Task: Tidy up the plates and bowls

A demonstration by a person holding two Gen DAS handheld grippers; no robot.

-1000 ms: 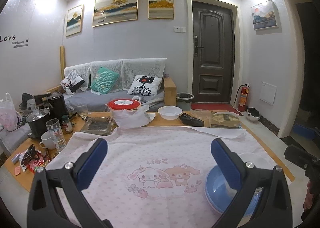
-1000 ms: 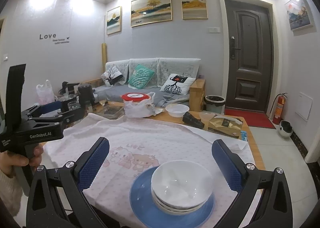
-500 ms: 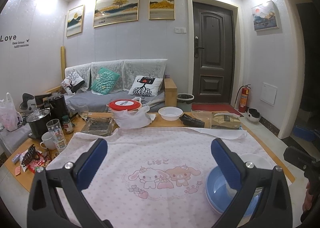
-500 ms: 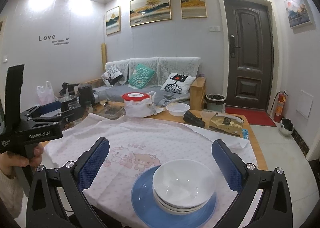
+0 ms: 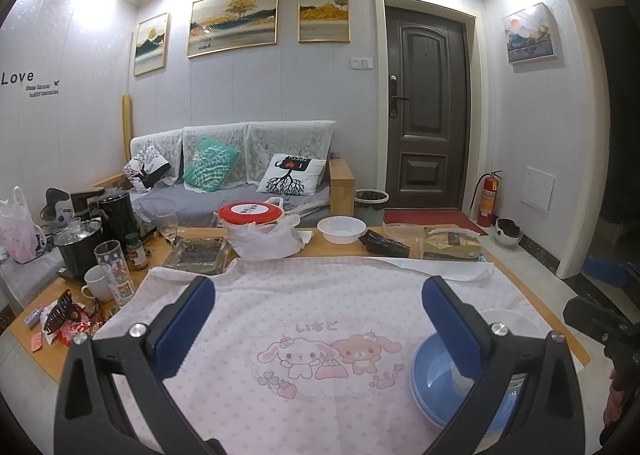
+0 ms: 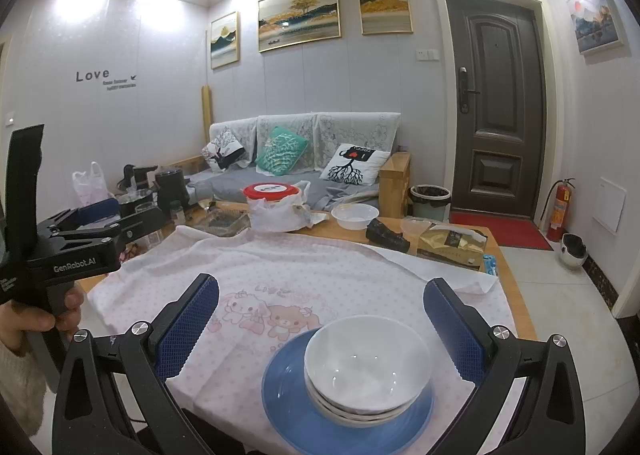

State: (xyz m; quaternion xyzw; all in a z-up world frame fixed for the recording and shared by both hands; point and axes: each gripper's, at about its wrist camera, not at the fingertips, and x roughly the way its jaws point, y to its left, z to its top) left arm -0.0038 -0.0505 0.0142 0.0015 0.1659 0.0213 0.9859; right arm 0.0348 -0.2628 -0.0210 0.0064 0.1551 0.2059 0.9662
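A blue plate (image 6: 296, 411) lies on the pink cartoon cloth (image 6: 280, 279) near the table's front right corner. A stack of white bowls (image 6: 366, 367) sits on that plate. My right gripper (image 6: 320, 327) is open, just above and in front of the stack, touching nothing. My left gripper (image 5: 318, 329) is open over the cloth (image 5: 304, 295), holding nothing. In the left wrist view the blue plate (image 5: 430, 369) shows at the lower right, half hidden behind a finger. The left gripper body (image 6: 76, 251), held by a hand, appears at the left of the right wrist view.
Another white bowl (image 5: 341, 229) stands at the back of the table beside a red-lidded container in a bag (image 5: 252, 215). Kettles, a glass (image 5: 112, 267) and a mug (image 5: 98, 283) crowd the left end. A brown box (image 5: 450, 249) lies back right. A sofa stands beyond.
Almost nothing has moved. Both grippers stay open and the views have only drifted slightly.
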